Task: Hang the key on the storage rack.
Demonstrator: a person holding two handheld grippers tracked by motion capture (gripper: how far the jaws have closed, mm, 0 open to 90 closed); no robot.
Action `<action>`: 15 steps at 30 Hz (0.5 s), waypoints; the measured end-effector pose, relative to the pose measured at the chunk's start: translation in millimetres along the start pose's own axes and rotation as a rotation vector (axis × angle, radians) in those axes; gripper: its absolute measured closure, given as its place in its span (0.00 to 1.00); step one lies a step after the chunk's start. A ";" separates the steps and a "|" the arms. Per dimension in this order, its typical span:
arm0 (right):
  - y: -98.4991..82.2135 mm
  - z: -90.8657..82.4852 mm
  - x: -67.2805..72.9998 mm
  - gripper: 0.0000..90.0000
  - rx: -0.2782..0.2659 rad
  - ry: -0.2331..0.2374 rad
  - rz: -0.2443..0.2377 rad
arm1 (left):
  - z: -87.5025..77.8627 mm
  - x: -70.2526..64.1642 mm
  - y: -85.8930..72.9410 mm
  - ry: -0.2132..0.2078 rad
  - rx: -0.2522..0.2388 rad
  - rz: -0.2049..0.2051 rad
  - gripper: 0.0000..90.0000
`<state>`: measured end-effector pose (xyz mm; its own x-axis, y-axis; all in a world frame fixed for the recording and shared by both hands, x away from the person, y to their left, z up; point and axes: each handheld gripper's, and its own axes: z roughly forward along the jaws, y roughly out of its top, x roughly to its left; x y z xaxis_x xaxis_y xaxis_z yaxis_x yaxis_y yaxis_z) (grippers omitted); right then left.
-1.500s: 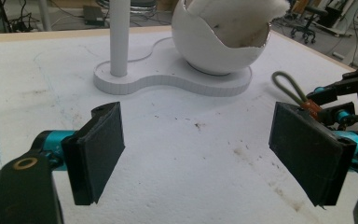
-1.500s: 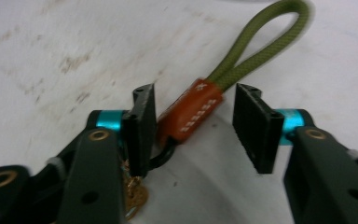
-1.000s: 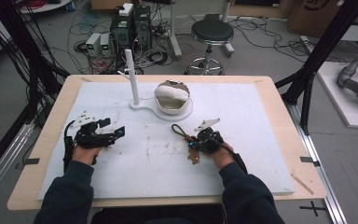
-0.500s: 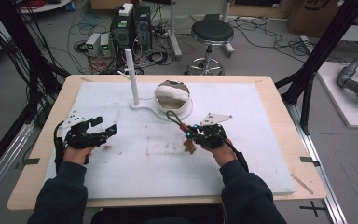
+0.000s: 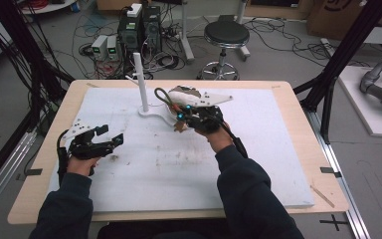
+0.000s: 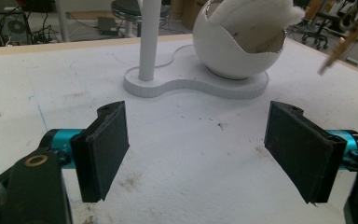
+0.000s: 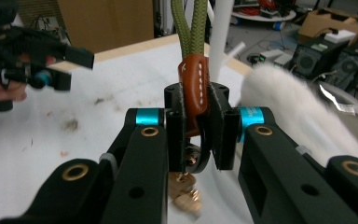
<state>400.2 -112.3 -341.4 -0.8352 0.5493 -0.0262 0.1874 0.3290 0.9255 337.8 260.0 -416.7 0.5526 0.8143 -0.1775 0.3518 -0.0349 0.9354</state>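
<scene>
1. The right gripper (image 7: 196, 135) has its two black jaws squeezed onto a brown leather tab (image 7: 195, 88) with white stitches.
2. A green cord loop (image 7: 191, 28) comes up out of the tab, past the top of the right gripper view.
3. Small gold metal bits (image 7: 184, 189) hang under the tab, below the jaws.
4. In the high view, the right gripper (image 5: 186, 113) is held up near the far middle of the table, and the green cord loop (image 5: 162, 95) curls out to its left.
5. The left gripper (image 6: 196, 144) has its jaws wide apart, with nothing between them but the white mat (image 6: 191, 121).
6. In the high view, the left gripper (image 5: 110, 141) sits low on the left part of the mat, well apart from the right one.
7. Just behind the right gripper is a white round bowl (image 6: 235, 49) with a fluffy white thing (image 6: 256, 16) inside it.
8. The bowl stands on a flat white base (image 6: 191, 81), and a tall white post (image 5: 140, 82) stands on the same base, to the left of the bowl.
9. The white mat (image 5: 278, 149) has small brown smudges and covers most of the wooden table (image 5: 323, 149).
10. Past the table, on the floor, are a black stool (image 5: 224, 37), tangled cables and some boxes with lights (image 5: 107, 47).
</scene>
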 end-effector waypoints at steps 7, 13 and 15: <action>30.4 32.1 6.6 0.88 -0.005 0.013 -0.044 | 0.7 0.9 -0.5 -0.002 0.000 -0.002 0.24; 43.5 59.6 8.7 0.88 0.009 -0.008 -0.028 | 0.5 2.0 -0.5 -0.002 -0.002 -0.014 0.24; 46.8 67.3 8.1 0.88 0.016 -0.032 -0.016 | 0.6 2.1 -0.5 -0.001 -0.002 -0.015 0.24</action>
<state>437.0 -40.7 -323.7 -0.8214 0.5678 -0.0535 0.1824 0.3504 0.9187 339.2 261.4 -417.7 0.5481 0.8142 -0.1916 0.3583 -0.0215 0.9334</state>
